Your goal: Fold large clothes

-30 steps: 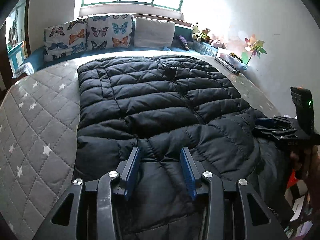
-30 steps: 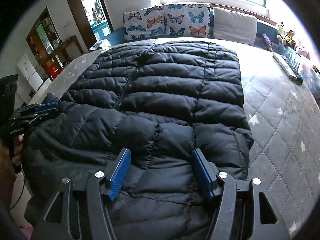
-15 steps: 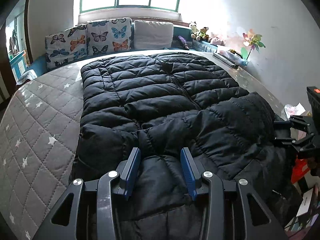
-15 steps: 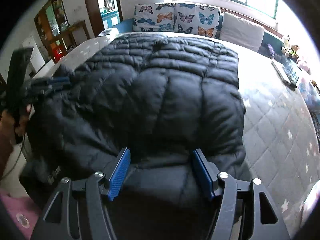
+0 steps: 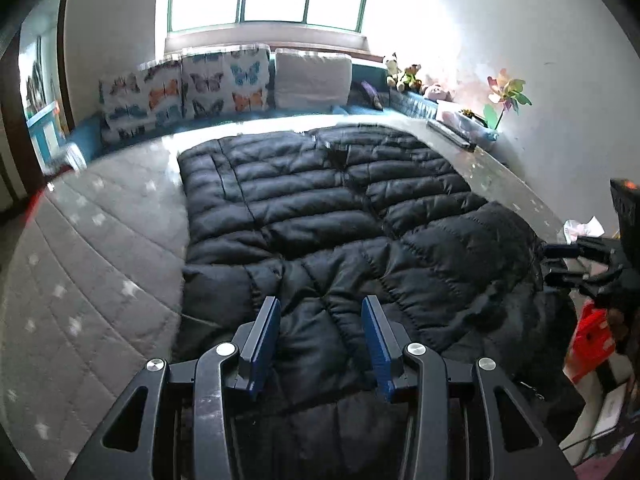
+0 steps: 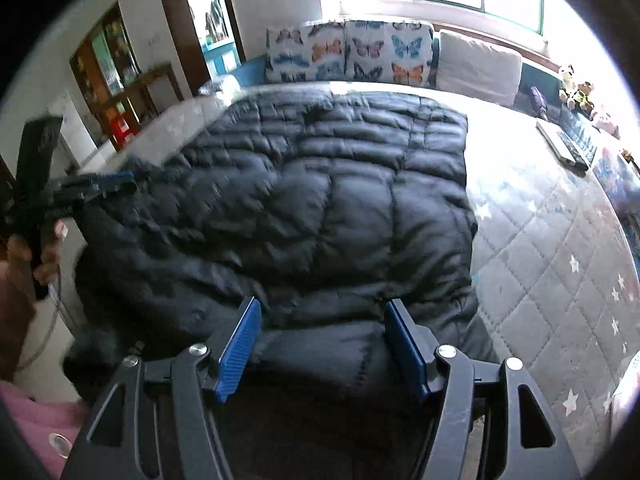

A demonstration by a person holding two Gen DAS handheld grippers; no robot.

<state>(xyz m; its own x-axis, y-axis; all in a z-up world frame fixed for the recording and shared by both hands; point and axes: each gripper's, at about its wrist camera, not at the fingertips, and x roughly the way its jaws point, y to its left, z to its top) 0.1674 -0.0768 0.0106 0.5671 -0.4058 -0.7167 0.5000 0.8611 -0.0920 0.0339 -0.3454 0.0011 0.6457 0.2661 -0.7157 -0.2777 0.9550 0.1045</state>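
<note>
Holding the near hem of the black puffer jacket [image 5: 320, 216] in both grippers, we judge ourselves at the start of the lengthwise fold. The jacket lies flat on the grey quilted mattress [image 5: 100, 280], its collar toward the butterfly cushions [image 5: 188, 88] at twelve o'clock and its hem bunched toward us at six.

The left gripper [image 5: 320, 340] has padded fabric bulging between its blue pads, which look clamped on it. The right gripper [image 6: 322, 344] stands wider, with a thick roll of hem filling the gap — it appears pinched too, though the blur leaves some doubt.

To do this well, we should lift both corners evenly and carry them toward twelve o'clock together, so the hem lands square on the collar. Down filling is slippery and springy; a shallow bite may let it slide out, so we want the grip deep. Keeping the two grippers level and equally spaced should stop the edge at three o'clock from skewing — that side already rides up in a hump.
</note>
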